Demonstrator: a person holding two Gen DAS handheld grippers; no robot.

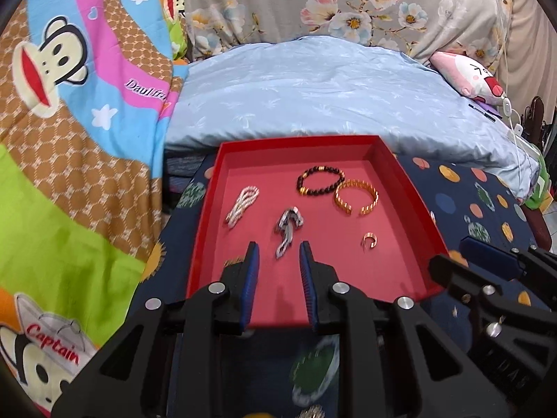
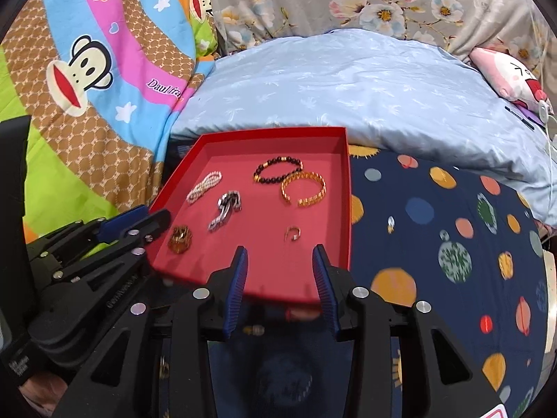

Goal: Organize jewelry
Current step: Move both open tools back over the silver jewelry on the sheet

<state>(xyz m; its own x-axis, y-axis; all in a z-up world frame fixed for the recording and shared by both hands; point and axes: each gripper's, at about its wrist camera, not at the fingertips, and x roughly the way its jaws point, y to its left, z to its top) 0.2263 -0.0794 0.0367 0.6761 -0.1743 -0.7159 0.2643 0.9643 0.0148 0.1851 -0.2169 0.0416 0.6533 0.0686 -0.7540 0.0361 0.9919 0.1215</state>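
A red tray (image 1: 400,188) (image 2: 343,188) lies on the bed. In it are a pearl bracelet (image 1: 242,203) (image 2: 203,186), a silver chain (image 1: 287,231) (image 2: 226,210), a dark bead bracelet (image 1: 320,180) (image 2: 277,169), a gold cuff bangle (image 1: 357,196) (image 2: 304,188), a small gold ring (image 1: 369,241) (image 2: 292,234) and a gold cluster piece (image 2: 180,239), mostly hidden behind my left finger in the left wrist view. My left gripper (image 1: 279,249) is open and empty, just short of the silver chain. My right gripper (image 2: 280,254) is open and empty, over the tray's near edge, just short of the ring.
The tray rests on a dark blue planet-print sheet (image 2: 435,244). A light blue quilt (image 1: 313,97) lies behind it, a bright cartoon monkey blanket (image 1: 69,104) to the left and a pink plush pillow (image 2: 511,76) at the far right.
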